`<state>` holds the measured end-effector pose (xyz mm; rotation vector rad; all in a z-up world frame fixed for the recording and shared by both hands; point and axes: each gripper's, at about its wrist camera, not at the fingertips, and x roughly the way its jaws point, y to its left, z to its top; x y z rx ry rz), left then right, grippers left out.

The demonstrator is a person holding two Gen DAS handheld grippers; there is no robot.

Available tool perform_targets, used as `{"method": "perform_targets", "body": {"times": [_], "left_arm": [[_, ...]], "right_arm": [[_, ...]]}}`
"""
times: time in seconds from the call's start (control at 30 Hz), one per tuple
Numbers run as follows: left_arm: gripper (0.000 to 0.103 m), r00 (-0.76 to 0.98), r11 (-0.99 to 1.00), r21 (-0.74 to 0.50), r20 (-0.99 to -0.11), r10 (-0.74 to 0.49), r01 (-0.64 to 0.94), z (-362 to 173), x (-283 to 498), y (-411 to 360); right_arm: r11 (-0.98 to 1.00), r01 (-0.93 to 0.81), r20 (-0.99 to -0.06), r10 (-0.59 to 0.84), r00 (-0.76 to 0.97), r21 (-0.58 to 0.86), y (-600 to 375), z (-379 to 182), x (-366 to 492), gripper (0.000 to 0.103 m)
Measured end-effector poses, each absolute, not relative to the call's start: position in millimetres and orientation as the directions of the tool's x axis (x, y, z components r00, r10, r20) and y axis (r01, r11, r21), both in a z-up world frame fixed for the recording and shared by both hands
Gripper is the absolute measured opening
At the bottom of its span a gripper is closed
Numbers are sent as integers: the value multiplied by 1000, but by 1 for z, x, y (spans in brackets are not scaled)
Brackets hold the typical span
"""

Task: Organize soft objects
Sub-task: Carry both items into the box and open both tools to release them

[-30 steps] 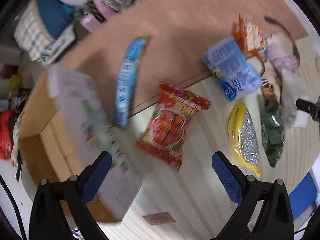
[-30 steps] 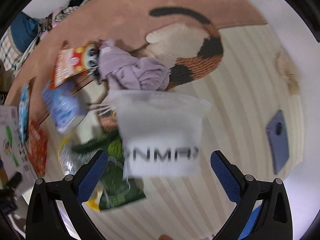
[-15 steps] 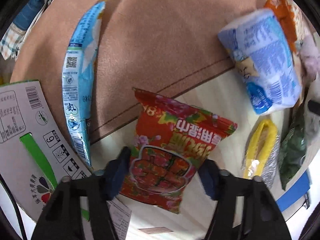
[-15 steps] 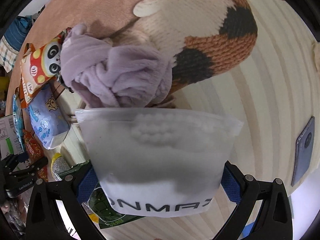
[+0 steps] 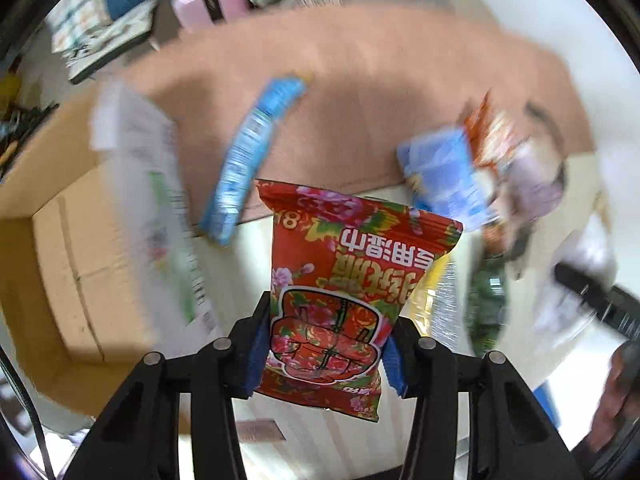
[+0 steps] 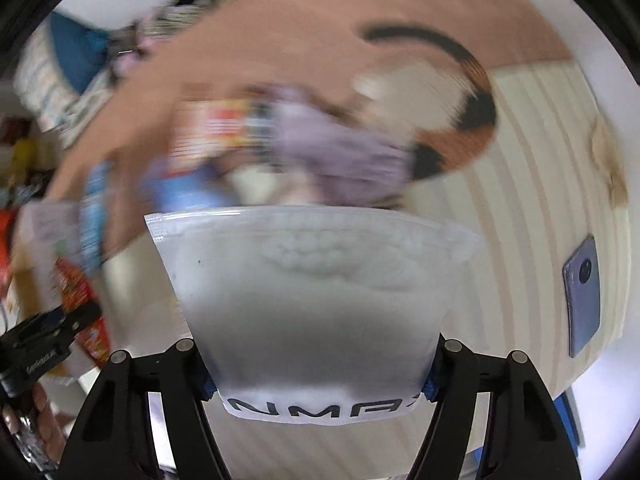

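At lower centre of its view, the left gripper (image 5: 325, 350) pinches a red floral packet (image 5: 344, 292); an open cardboard box (image 5: 60, 248) sits at left. The right gripper (image 6: 318, 372) clamps a frosted white pouch (image 6: 312, 300) at centre frame, with what seems a lilac cloth (image 6: 340, 156), blurred, above.

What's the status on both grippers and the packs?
Left gripper shut on red floral pack, lifted. Right gripper shut on frosted zip bag. Open cardboard box to left; nothing blocking.
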<state>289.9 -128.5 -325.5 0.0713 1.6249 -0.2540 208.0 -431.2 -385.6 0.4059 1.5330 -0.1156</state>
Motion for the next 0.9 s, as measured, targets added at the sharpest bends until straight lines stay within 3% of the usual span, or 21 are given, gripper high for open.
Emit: {"method": "perform_targets", "body": {"times": [0.23,0.33,0.57,0.9], "left_arm": [[45,59,988,-156,-986,-157,14,-245,266,-7],[45,47,984,-162,-986,-159,-74,-247,281,63],[45,-61,965,-179,-979,-194,-192,-307,322,158],[45,-213,955,-222,-941,-263,-196,-397,365,171]], "right_arm": [[938,76,-935,326,142,339,-267,-303,236,73],[933,12,-925,356,130,361,-187,-289,259,73],[956,-16,-956,292,35,292,-49,-333,331,73],[980,3,-978,200,-63,200,19,-426,384,74]]}}
